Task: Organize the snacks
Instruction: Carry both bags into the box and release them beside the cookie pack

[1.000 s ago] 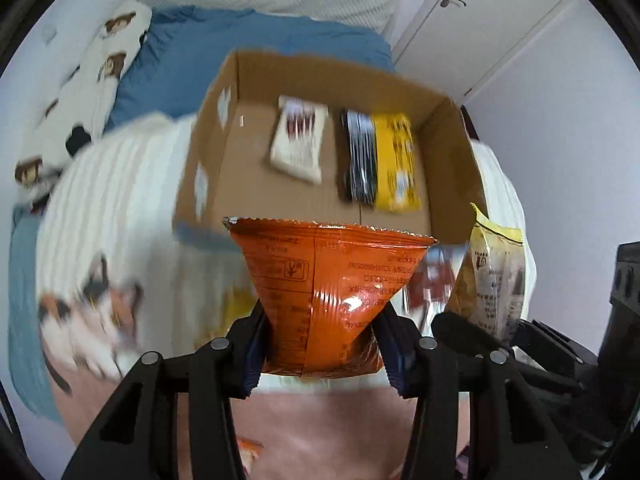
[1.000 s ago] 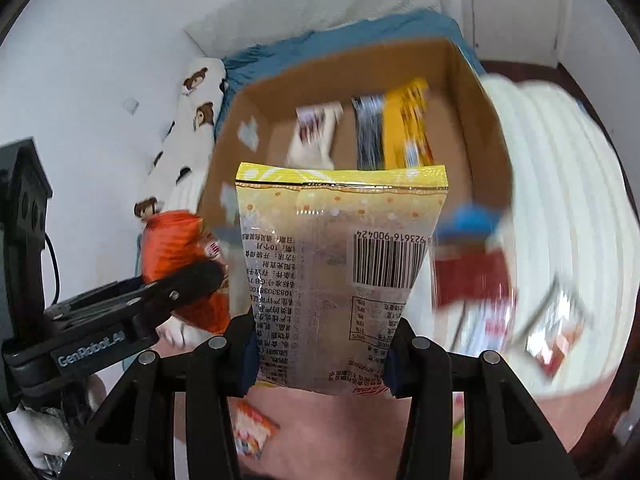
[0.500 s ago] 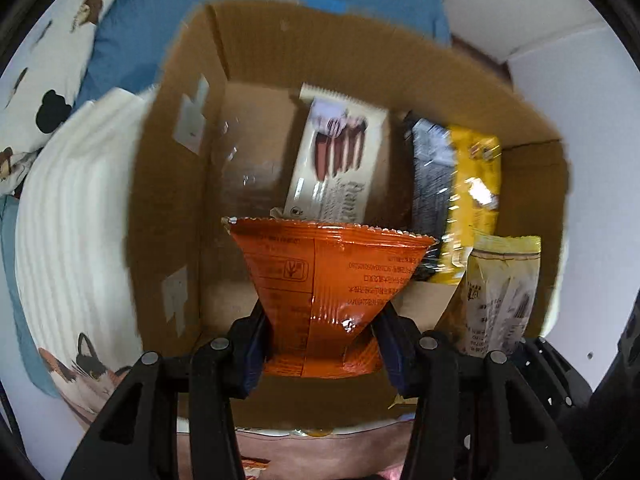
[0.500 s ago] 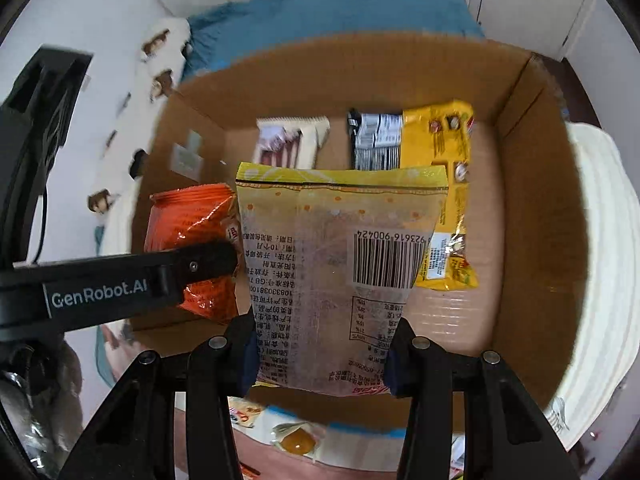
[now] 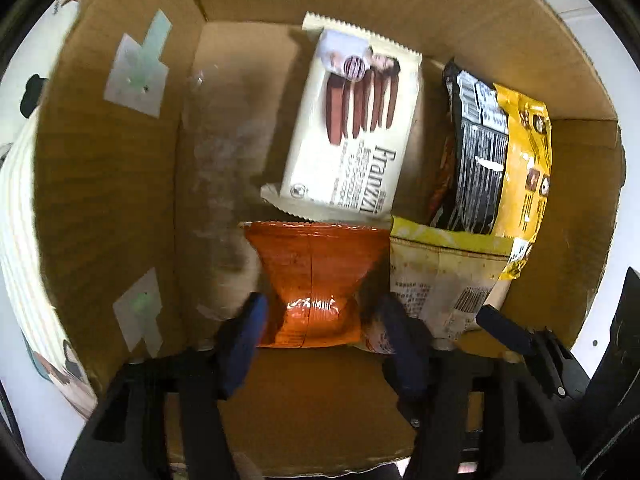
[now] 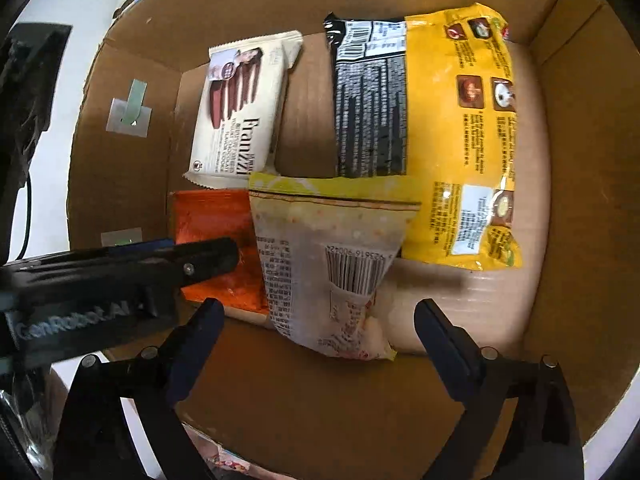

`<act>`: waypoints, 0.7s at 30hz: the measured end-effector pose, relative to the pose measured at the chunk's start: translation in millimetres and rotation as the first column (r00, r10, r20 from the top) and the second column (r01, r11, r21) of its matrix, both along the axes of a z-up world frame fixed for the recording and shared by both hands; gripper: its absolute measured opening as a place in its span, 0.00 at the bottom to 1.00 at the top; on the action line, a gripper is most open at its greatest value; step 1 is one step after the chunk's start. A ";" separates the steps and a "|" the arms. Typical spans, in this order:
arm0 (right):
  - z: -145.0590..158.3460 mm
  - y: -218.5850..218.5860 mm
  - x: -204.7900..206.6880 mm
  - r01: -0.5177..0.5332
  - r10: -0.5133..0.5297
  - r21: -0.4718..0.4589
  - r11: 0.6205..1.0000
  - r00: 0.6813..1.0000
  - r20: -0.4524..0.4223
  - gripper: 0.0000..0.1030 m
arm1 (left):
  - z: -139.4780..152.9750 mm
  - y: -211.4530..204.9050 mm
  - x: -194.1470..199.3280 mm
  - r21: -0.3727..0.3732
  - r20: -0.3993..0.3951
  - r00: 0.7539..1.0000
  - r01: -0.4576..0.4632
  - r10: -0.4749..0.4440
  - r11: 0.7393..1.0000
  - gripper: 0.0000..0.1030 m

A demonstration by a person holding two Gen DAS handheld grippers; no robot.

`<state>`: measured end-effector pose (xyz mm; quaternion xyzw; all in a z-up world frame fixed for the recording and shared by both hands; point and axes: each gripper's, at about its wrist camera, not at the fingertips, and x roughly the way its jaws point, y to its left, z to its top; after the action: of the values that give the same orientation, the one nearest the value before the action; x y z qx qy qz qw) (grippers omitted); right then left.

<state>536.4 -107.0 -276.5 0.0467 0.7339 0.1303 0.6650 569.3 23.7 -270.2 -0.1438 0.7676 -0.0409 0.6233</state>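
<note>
Both grippers point down into a cardboard box [image 5: 100,160] [image 6: 580,160]. An orange snack bag [image 5: 316,280] [image 6: 212,220] lies on the box floor between the fingers of my left gripper [image 5: 320,312]. Its jaws are opening and the pads stand just off the bag's pinched waist. A pale yellow bag [image 6: 332,264] [image 5: 440,272] lies beside it, between the fingers of my right gripper [image 6: 320,312], whose jaws are opening wide and do not touch it. Further in lie a cream Franzzi packet [image 5: 352,132] [image 6: 236,112] and a black-and-yellow packet [image 5: 500,152] [image 6: 440,120].
The box walls rise close on every side of both grippers. Pale tape patches [image 5: 136,76] stick to the left wall. White ribbed bedding [image 5: 16,220] lies outside the box on the left. A bare strip of box floor [image 6: 460,300] shows right of the pale yellow bag.
Both grippers came down into the box with their bags. Both sets of jaws have parted, the right far wider, and the orange and pale yellow bags now lie on the box floor.
</note>
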 end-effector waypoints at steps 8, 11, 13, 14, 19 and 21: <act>25.5 -20.3 -0.2 0.017 -0.015 -0.024 1.000 0.997 0.079 0.96 | 26.9 3.4 -2.6 0.026 0.100 0.995 0.009 -0.011 1.000 0.89; 44.3 -29.3 -6.5 0.015 -0.010 -0.033 0.999 0.991 0.137 0.96 | 50.7 4.8 -11.9 0.026 0.183 0.983 0.005 -0.009 1.000 0.89; 60.9 -35.6 -13.2 0.015 -0.006 -0.045 0.999 0.982 0.188 0.97 | 67.0 -0.7 -22.7 0.028 0.240 0.971 0.004 -0.010 1.000 0.89; 68.6 -37.6 -16.6 0.016 -0.005 -0.049 0.999 0.978 0.211 0.97 | 80.6 -0.2 -30.7 0.037 0.289 0.957 -0.004 -0.007 0.999 0.89; 106.5 -50.3 -48.6 0.031 -0.012 -0.054 0.998 0.945 0.328 0.97 | 132.6 2.1 -57.2 0.148 0.486 0.872 -0.025 -0.051 0.989 0.89; 119.6 -53.4 -64.9 0.036 -0.012 -0.056 0.998 0.929 0.371 0.97 | 149.2 6.6 -77.3 0.171 0.548 0.834 -0.044 -0.058 0.984 0.89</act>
<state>471.5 -160.4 -156.9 0.0096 0.5985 0.1057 0.7940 492.0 30.3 -121.0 -0.0675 0.5567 -0.0146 0.8278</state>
